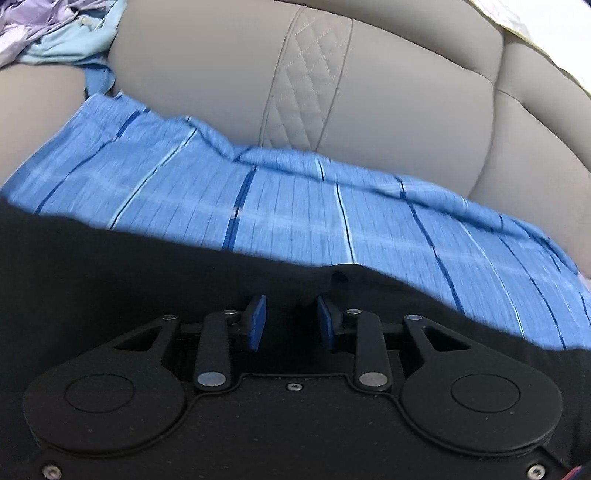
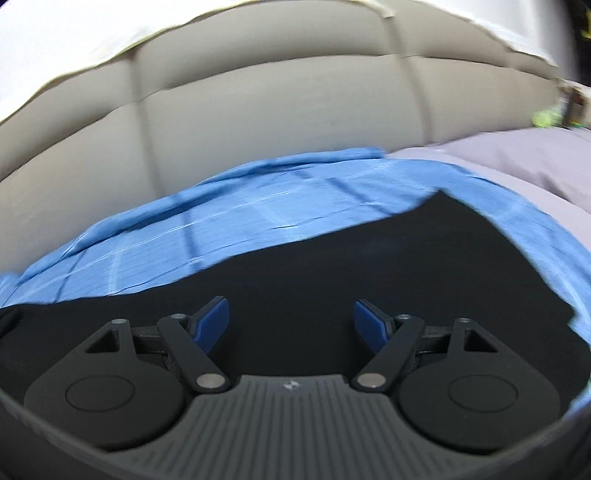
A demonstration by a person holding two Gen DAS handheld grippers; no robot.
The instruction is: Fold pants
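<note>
Two tools over black pants [image 1: 110, 266] spread on a blue striped sheet [image 1: 295, 206], beige padded headboard [image 1: 203, 92] behind. Bed, not a counter.

Left side first: heap of lilac and pale-blue clothes [image 1: 48, 33] at far upper left of left wrist view. Left tool [image 1: 291, 321] low over the black cloth, jaws narrowed to a small gap, blue pads [image 1: 257, 325] apart. Small pucker in the pants' far edge just beyond the tips. Cloth pinched or not: cannot tell, black on black. Nothing seen bridging the gap.

Right side: right tool [image 2: 291, 325] with jaws spread wide, nothing between them, pants [image 2: 406, 258] lying flat beneath. Far corner of the pants visible up to the right, sheet [image 2: 221, 221] showing past it. Lilac pillow or bedding [image 2: 517, 173] at right edge. Heavy blur in this view.

Step in hand, as a judgement: early, garment laid out flat, no fold visible yet; both tools placing for a grasp along the near portion. Next move likely needs the right tool closed on an edge matching the left's, then both lifted together and carried across so the layers meet evenly.

View differences: left view alone shows the clothes heap, the quilted headboard [image 2: 258, 110] seam and the edge pucker; right view alone shows the pants' corner and the lilac bedding.
</note>
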